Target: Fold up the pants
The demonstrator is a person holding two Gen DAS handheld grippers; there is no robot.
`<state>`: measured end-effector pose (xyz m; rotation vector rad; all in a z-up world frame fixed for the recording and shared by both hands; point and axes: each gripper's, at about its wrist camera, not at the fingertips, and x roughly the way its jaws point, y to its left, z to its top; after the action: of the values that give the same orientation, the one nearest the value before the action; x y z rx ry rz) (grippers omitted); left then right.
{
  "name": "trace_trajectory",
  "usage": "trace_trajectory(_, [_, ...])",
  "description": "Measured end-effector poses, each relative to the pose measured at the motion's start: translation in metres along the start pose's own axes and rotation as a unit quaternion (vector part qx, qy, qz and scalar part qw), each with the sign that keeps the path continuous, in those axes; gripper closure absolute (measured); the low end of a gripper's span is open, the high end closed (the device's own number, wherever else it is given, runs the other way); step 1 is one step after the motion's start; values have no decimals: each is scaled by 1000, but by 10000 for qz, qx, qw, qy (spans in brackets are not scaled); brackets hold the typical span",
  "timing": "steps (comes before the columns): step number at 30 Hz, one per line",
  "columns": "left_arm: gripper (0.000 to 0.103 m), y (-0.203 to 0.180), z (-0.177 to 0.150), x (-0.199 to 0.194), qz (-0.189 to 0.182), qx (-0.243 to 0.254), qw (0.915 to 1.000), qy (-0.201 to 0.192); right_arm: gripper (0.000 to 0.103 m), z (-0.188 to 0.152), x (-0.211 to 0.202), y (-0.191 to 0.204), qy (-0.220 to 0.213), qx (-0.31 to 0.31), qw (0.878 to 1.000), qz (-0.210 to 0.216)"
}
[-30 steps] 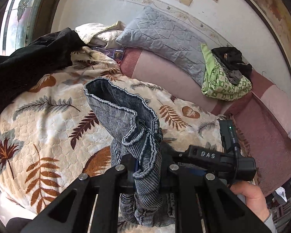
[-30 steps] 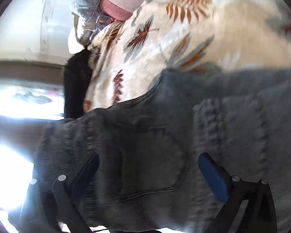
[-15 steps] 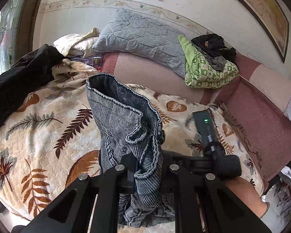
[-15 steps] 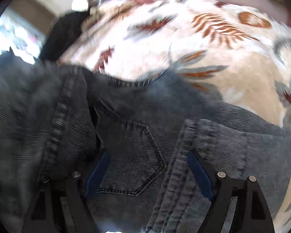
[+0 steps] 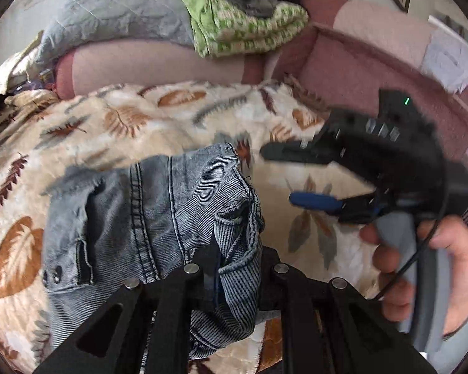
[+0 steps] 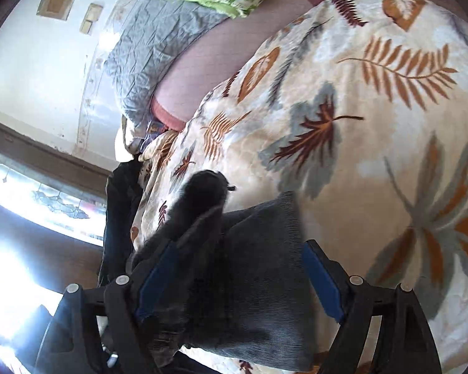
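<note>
The grey-blue denim pants (image 5: 146, 218) lie bunched on the leaf-print blanket (image 5: 140, 118). My left gripper (image 5: 234, 268) is shut on a fold of the pants' edge at the bottom centre. My right gripper (image 5: 284, 174) shows in the left wrist view to the right of the pants, held by a hand, its jaws apart and off the cloth. In the right wrist view the open right gripper (image 6: 234, 283) has dark denim (image 6: 234, 280) lying between its blue pads (image 6: 323, 283), not pinched.
A grey quilted pillow (image 5: 118, 9) and a folded green-and-white blanket (image 5: 246, 28) with dark clothes on top lie along the pink bolster (image 5: 156, 65) at the wall. A black garment (image 6: 118, 218) lies at the bed's window side.
The pants have dropped from hanging upright to lying bunched on the blanket. The right gripper has pulled back to the right, off the pants' seat. The left grip is unchanged.
</note>
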<state>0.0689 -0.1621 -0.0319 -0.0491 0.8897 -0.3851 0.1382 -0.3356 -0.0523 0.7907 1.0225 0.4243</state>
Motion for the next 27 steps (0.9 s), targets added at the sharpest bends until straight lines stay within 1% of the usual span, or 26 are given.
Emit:
trace_trajectory(1, [88,-6,-7,16,42,92,9997,224,18,-1,-7,-15,-9,96,10000,-10])
trace_trajectory(2, [88,-11,-12,24,118,165,9993,318,18,-2,-13,-26,1,175,9998,-30])
trace_trajectory(4, [88,-15,-15,21,189,230,9993,235,18,-4,-17,-40,22,243,9997,-60])
trace_trajectory(6, [88,-12,-9,9,109,108,9998,158,18,-2,-20,-46,-42,268,9996,-68])
trace_trajectory(8, [87,-9,-4,-1,9,54,10000,18,18,0,-21,-51,-92,327,9994,11])
trace_trajectory(9, [82,-10,-4,1,42,78,10000,21,18,1,-22,-50,-107,346,9993,61])
trace_trajectory(10, [70,-11,-6,9,-1,136,9997,197,18,3,-23,-48,-132,341,9993,108])
trace_trajectory(11, [62,-13,-11,24,-134,232,9977,621,18,5,-24,-43,-153,328,9992,167])
trace_trajectory(12, [57,-14,-16,41,-230,351,9933,1080,18,8,-25,-38,-169,297,9991,265])
trace_trajectory(13, [57,-17,-22,40,-185,510,9935,1003,18,10,-25,-30,-174,253,9988,385])
trace_trajectory(14, [55,-21,-25,31,-157,626,9951,746,18,13,-25,-22,-159,217,9984,489])
trace_trajectory(15, [50,-24,-27,25,-253,648,9948,740,18,16,-26,-15,-153,177,9980,589])
trace_trajectory(16, [49,-24,-26,19,-466,561,9941,806,16,19,-25,-7,-149,124,9974,689])
trace_trajectory(17, [49,-22,-26,9,-669,444,9937,779,15,22,-23,0,-119,71,9968,789])
trace_trajectory(18, [49,-19,-26,-4,-797,391,9940,632,14,25,-20,6,-63,57,9959,895])
trace_trajectory(19, [48,-15,-25,-19,-850,399,9948,405,14,27,-15,12,13,60,9948,1019])
trace_trajectory(20, [48,-10,-26,-36,-826,407,9956,167,14,30,-9,18,127,46,9930,1177])
trace_trajectory(21, [44,-1,-26,-53,-769,372,9963,-74,14,31,-1,23,267,45,9904,1356])
trace_trajectory(22, [36,10,-26,-66,-660,277,9969,-325,14,32,9,26,417,95,9872,1537])
trace_trajectory(24, [26,37,-27,-87,-204,-40,9972,-722,13,30,31,29,784,208,9807,1780])
trace_trajectory(25, [24,53,-28,-91,67,-252,9962,-829,13,27,44,30,973,237,9773,1865])
trace_trajectory(26, [24,68,-29,-90,267,-458,9952,-824,13,24,56,27,1092,260,9762,1855])
trace_trajectory(27, [24,82,-28,-83,397,-647,9947,-697,13,20,68,21,1207,297,9770,1734])
